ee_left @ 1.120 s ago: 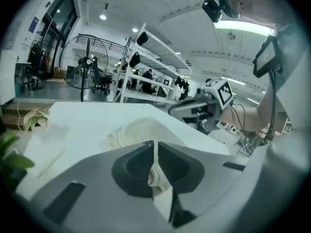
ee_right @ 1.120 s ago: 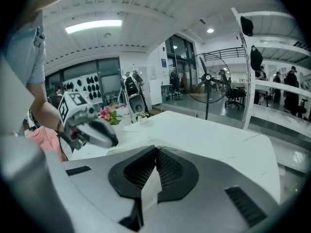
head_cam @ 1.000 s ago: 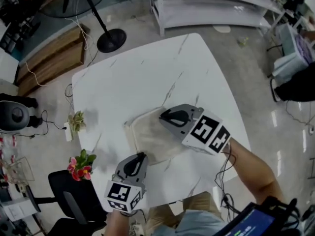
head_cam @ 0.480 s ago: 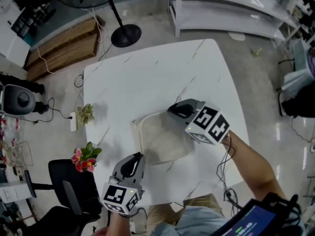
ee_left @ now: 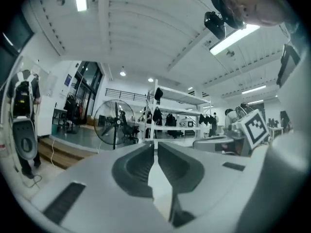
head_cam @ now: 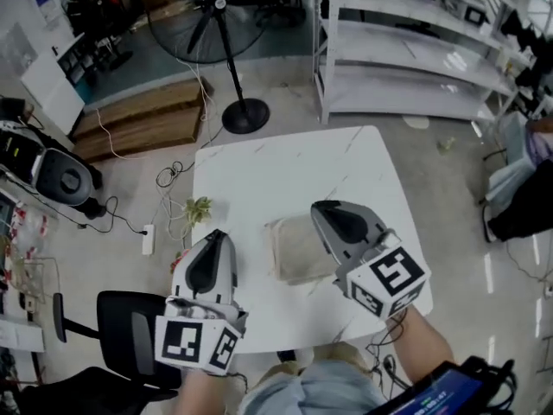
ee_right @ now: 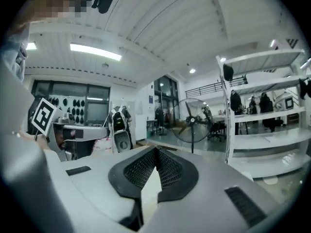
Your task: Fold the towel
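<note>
The towel (head_cam: 298,249) is seen lying flat, apparently folded, on the table (head_cam: 276,167). It is judged soft, light and limp, best pinched at a corner or edge. The left hand-held gripper (ee_left: 156,149) and right hand-held gripper (ee_right: 156,153) are closed together, empty, clear of it.

table (head_cam: 259,180) (white, marbled) | on it: folded towel (head_cam: 298,249)

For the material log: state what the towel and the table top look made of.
Towel: soft cloth, perhaps cotton, matte beige; it lies limp and folded with rounded edges. Table top: marble or a marble-look laminate, smooth white with thin grey veins; which one cannot be told.
</note>
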